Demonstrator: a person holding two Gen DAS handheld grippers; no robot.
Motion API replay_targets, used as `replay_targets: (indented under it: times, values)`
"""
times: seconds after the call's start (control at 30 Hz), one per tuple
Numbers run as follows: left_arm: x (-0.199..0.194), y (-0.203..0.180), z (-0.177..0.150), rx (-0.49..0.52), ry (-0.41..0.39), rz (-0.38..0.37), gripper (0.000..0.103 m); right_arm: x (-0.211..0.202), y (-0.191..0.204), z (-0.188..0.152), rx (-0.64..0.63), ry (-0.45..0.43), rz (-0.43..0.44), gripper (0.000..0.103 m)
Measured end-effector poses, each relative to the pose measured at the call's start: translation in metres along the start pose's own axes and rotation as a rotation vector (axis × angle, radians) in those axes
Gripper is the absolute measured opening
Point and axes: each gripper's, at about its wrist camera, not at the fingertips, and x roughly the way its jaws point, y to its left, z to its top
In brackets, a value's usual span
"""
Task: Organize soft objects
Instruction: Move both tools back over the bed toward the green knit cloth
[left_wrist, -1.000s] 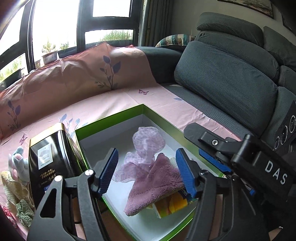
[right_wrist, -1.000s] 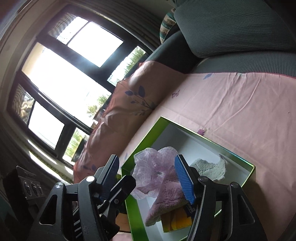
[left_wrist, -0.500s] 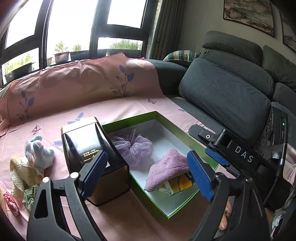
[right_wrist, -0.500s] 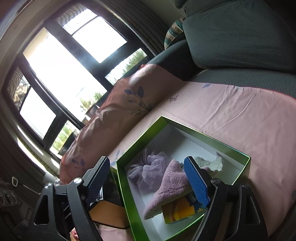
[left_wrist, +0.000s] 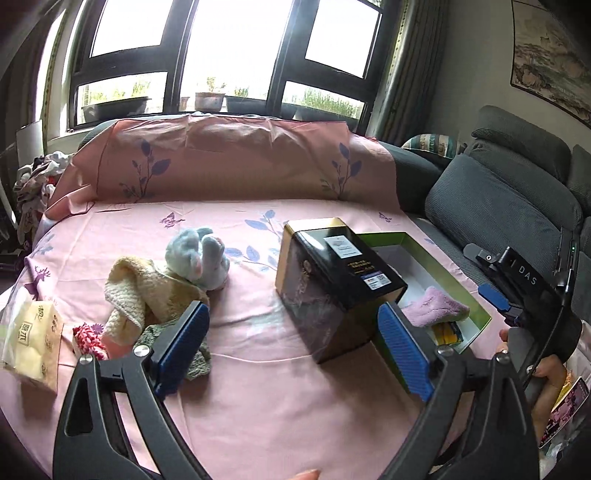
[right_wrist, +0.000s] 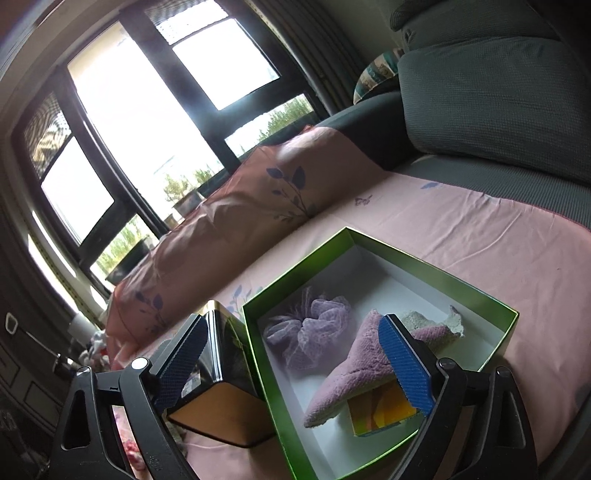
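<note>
My left gripper (left_wrist: 291, 349) hovers over the pink sheet, jaws opening, nothing between them. Ahead on the left lie a blue-grey plush bunny (left_wrist: 199, 258), a cream knitted cloth (left_wrist: 144, 291), a grey-green knit piece (left_wrist: 195, 354) and a red-white item (left_wrist: 88, 338). My right gripper (right_wrist: 293, 363) hangs over the near corner of the green box (right_wrist: 424, 266), jaws opening and empty. Inside the box lie a lilac mesh scrunchie (right_wrist: 314, 325), a pink towel (right_wrist: 354, 376), a pale knit piece (right_wrist: 439, 321) and a yellow-orange packet (right_wrist: 380, 410).
A black and gold tin (left_wrist: 332, 284) stands against the box's left side. A tissue pack (left_wrist: 29, 336) lies at the sheet's left edge. Grey sofa cushions (left_wrist: 498, 218) rise on the right, windows behind. A hand (left_wrist: 546, 369) holds the right gripper (left_wrist: 491, 280).
The lilac scrunchie, earlier lifted between the fingers, now lies in the box. Both grippers' jaws have widened. The left gripper has swung left, from the box toward the soft pile.
</note>
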Motion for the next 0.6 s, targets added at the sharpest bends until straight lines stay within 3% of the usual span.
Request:
replay_targets:
  times: [0.17,0.23,0.43,0.6]
  values:
    - [-0.012,0.07,-0.021,-0.126,0.022,0.183,0.092,0.005,0.021,-0.007,-0.059,0.024,-0.007,0.094]
    - [-0.014,0.096,-0.035,-0.182,0.026,0.221,0.092,0.007,0.03,-0.011,-0.081,0.038,0.018,0.094]
    - [0.0,0.159,-0.062,-0.384,0.126,0.257,0.09,0.005,0.066,-0.024,-0.158,0.063,0.073,0.094]
    - [-0.008,0.175,-0.062,-0.431,0.094,0.256,0.09,0.001,0.113,-0.044,-0.268,0.091,0.168,0.094]
